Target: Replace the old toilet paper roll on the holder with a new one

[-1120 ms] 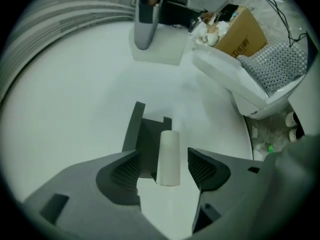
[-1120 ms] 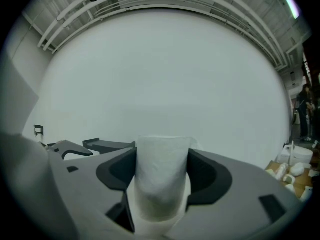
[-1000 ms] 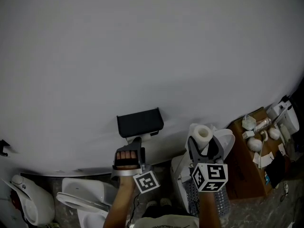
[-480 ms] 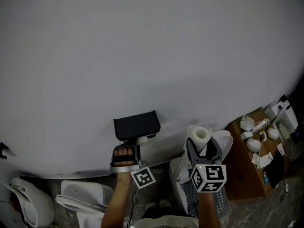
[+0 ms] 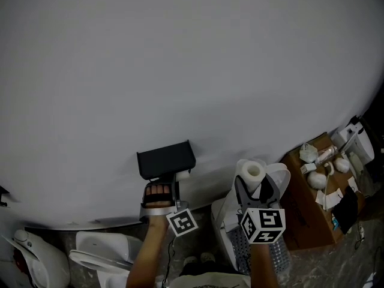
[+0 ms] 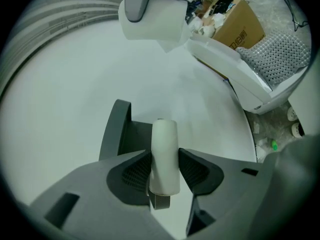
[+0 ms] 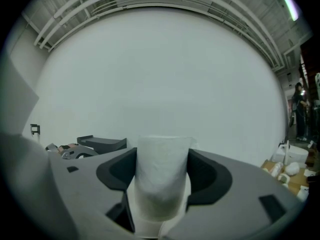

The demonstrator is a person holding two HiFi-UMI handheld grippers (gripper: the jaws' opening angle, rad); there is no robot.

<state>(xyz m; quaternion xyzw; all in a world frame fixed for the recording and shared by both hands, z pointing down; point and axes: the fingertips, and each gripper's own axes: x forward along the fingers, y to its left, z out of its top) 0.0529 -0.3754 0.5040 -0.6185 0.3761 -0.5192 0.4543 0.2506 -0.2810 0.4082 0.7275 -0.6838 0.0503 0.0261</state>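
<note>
My left gripper [image 6: 165, 169] has just been closing and now pinches the thin old roll [image 6: 164, 144] on the black holder [image 5: 166, 160], low centre of the head view. My right gripper [image 7: 161, 176] clamps the new roll [image 5: 252, 172], lower right.
</note>
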